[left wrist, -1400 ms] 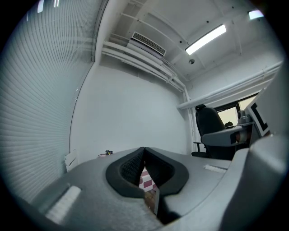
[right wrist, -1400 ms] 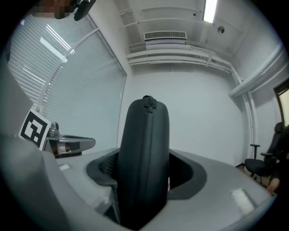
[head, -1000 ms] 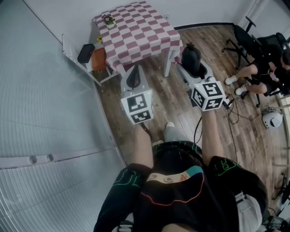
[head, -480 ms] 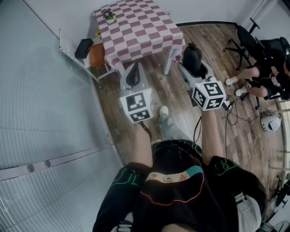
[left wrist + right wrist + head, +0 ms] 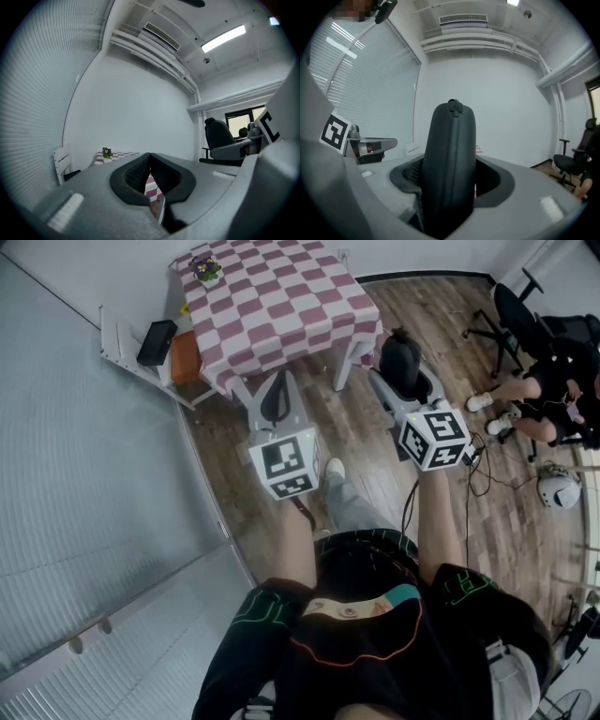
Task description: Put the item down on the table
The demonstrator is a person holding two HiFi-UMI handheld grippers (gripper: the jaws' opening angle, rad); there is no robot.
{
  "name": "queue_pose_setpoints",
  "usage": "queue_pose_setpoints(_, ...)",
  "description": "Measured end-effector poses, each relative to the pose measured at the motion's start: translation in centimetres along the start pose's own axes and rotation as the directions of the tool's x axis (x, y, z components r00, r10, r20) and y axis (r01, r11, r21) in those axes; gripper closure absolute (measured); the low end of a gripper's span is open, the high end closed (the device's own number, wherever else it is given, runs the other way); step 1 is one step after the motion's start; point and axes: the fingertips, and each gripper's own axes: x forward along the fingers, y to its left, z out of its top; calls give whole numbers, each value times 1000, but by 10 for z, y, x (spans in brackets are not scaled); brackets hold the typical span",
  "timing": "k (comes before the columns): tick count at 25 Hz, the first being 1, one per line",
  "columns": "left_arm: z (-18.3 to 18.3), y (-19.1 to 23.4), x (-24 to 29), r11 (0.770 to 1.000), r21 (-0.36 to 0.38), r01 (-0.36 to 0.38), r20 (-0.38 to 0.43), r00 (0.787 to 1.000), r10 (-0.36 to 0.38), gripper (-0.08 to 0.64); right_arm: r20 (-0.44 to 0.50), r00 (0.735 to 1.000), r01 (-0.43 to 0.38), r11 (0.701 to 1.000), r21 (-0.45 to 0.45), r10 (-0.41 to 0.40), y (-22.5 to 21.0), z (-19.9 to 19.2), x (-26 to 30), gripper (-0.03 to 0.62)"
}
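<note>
Zippered case clamped by its base in my right gripper; table at 11 o'clock.
Likely light, semi-rigid; left gripper jaws closed, empty.

My head camera looks steeply down over both claws, the left gripper and the right gripper, and I see the checked table just beyond their tips. Each gripper camera sits close behind its own jaws, facing nearly level toward the white wall. The left gripper view shares that table past its tips; the dark case fills the middle of the right gripper view
</note>
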Motion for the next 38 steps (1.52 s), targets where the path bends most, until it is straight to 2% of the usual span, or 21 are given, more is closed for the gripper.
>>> queue_pose_setpoints(8,-52,26,70,996,-68,-55,-93,994,49,551,-50,998,-28,999,38,30,-29,-24,67,304)
queue_pose_setpoints(11,-55,29,94,997,-46,-56,-117,992,51,551,-58,998,-30,998,64,33,-42,-27,90,304)
queue_pose_setpoints(16,-51,34,139,996,5,-83,-125,989,83,551,-50,998,-43,994,98,48,-67,-28,129,304)
queue_pose_setpoints(23,-24,14,200,997,54,-53,-108,992,58,551,2,1000,-8,986,168,8,-126,-8,164,304)
queue_pose_setpoints(27,-5,5,220,999,23,-26,-51,998,27,551,45,999,3,982,187,-12,-151,9,175,304)
queue_pose_setpoints(33,16,17,230,998,31,-61,-5,998,61,551,101,994,-49,981,190,31,-154,36,196,304)
queue_pose_setpoints(38,18,40,233,993,37,-114,-13,993,114,551,109,989,-116,974,194,96,-138,42,221,304)
